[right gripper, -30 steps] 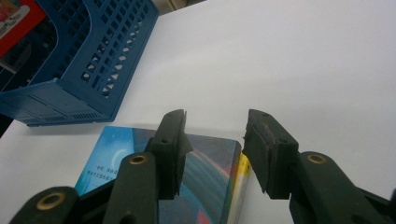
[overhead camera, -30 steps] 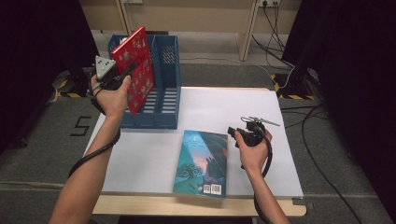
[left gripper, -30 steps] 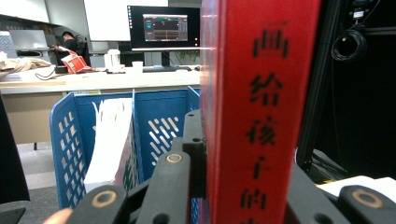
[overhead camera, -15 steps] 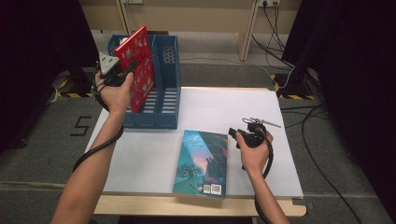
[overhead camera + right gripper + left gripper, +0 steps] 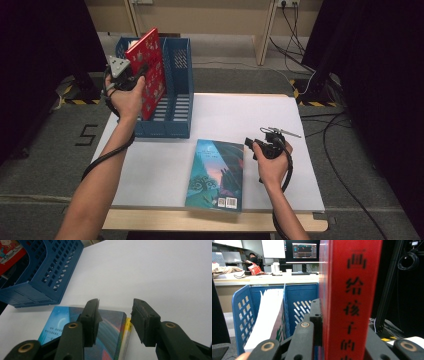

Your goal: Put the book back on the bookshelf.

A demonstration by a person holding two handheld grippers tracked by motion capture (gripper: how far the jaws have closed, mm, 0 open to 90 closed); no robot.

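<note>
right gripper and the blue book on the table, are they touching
Apart. The right gripper view shows the right gripper open, its jaws hanging above the edge of the blue book, with white table visible between them and neither pad pressing on the cover.

Red book (image 5: 150,70) upright, tilted over blue file rack (image 5: 175,107); teal book (image 5: 217,172) flat on table.

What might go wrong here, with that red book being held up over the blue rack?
The red book is tilted over the blue rack, pinched by the left gripper near one edge, so it could swing or catch the divider on the way in. A white booklet already leans in one slot and may block it. The right gripper, open beside the blue book, could nudge it toward the table edge.
</note>
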